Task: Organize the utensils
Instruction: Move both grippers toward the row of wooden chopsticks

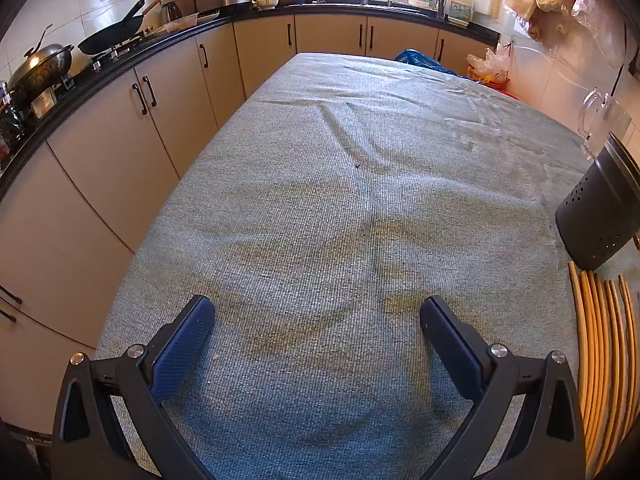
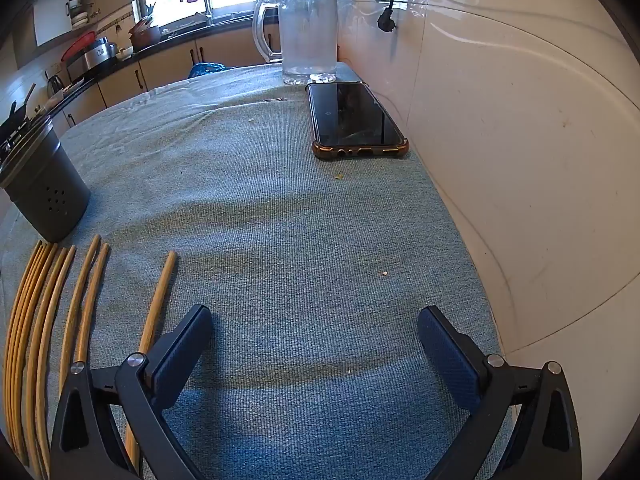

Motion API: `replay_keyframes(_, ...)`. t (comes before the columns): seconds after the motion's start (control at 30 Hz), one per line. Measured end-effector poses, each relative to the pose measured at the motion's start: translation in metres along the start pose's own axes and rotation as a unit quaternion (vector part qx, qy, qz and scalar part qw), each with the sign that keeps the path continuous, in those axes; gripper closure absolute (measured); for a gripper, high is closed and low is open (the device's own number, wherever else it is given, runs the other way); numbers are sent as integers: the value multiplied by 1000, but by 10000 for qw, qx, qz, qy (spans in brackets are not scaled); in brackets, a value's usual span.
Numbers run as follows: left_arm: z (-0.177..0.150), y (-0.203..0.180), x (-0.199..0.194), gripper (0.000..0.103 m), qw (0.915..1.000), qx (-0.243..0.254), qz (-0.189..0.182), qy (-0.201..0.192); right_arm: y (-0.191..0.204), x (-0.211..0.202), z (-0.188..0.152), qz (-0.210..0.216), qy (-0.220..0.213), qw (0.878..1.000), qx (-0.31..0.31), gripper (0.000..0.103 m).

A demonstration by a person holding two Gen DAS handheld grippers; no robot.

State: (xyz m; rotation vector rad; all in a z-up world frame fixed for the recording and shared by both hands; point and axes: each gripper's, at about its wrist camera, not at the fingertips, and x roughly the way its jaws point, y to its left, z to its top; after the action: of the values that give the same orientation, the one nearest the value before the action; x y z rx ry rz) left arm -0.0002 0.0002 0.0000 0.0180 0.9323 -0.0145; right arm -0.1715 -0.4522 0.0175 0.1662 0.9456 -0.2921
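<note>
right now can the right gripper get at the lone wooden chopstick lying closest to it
Probably yes. The right gripper is open and empty, and the lone wooden chopstick lies flat on the grey-blue cloth just beside its left finger, apart from the other chopsticks, with nothing on top.

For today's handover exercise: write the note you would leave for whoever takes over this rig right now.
Left gripper: open, holding nothing, above the cloth.
Right gripper: open, holding nothing; one chopstick lies just beside its left finger.
Chopsticks all lie loose on the table cloth, in front of the upright dark holder.
Phone and glass mug sit by the wall.
Done: no chopstick visible in the holder.
Left: put every chopstick into the holder.
</note>
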Motion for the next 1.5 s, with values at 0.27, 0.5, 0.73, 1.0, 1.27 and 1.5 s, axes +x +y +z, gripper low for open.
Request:
replay_keyframes(0.27,-3,3,-5,0,9999,-14,121,-15,0,0,0,4,21,10000,4,0)
replay_keyframes(0.5,-16,-5,-44,0,9995,-52,145,-273,0,0,0,7,22,10000,5,0)
replay_keyframes(0.73,-33,-32,-111,0,9961,120,-89,-867,0,0,0,8,24,10000,6,0)
replay_keyframes(1.0,-62,-61,-169,0,9905,49,-317,-1340,1,0,1,27,81,10000,-31,0)
replay_keyframes(1.27,-79,-82,-212,0,9857,146,-427,-1623,3,3,6,0,247,9997,-8,2)
replay_keyframes(1.5,-89,-94,-233,0,9812,314,-292,-1881,8,-61,-31,117,-424,9976,540,4)
